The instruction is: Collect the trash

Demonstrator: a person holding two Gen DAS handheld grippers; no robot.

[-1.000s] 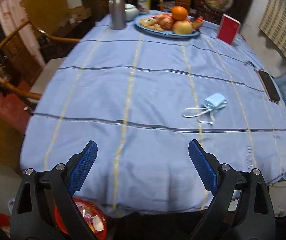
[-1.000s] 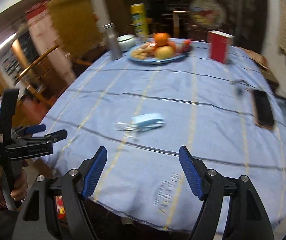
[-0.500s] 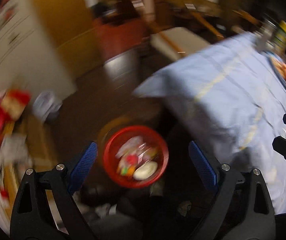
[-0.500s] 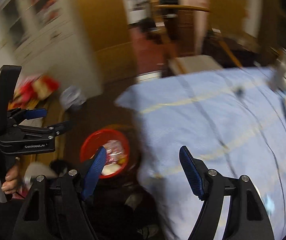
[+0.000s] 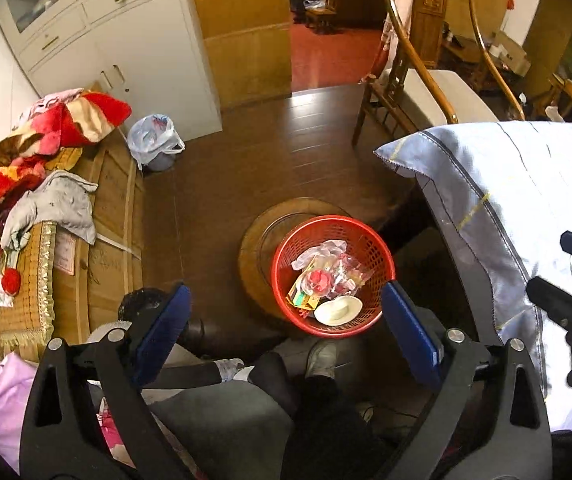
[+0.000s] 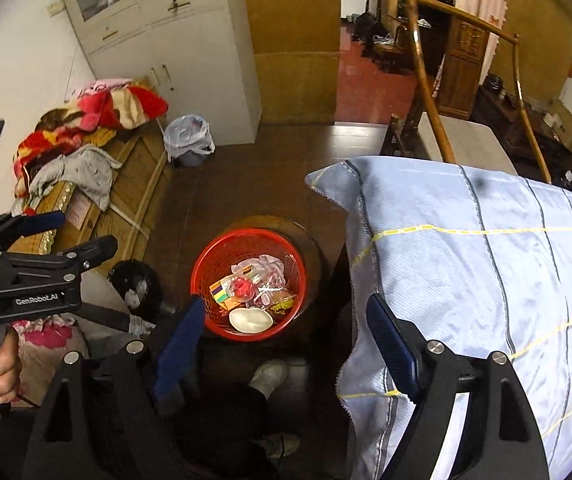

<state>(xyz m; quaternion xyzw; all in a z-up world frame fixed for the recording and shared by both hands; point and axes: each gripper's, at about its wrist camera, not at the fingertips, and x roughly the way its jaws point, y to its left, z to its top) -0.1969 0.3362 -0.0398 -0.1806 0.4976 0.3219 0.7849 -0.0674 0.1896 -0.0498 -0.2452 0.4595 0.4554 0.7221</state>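
Observation:
A red plastic trash basket stands on the dark wood floor beside the table, partly filled with wrappers and a white lid; it also shows in the right wrist view. My left gripper is open and empty, held above and just in front of the basket. My right gripper is open and empty, above the basket's near rim and next to the table's corner. The left gripper also shows at the left of the right wrist view. The face mask on the table is out of view.
The table with the blue striped cloth hangs at the right. A wooden chair stands behind it. A bench with blankets runs along the left wall. A small bin with a plastic bag stands near the white cabinet. The person's shoe is by the basket.
Both grippers have swung left and down, away from the tabletop with the face mask, to look at the red basket on the floor. Both stay open and empty.

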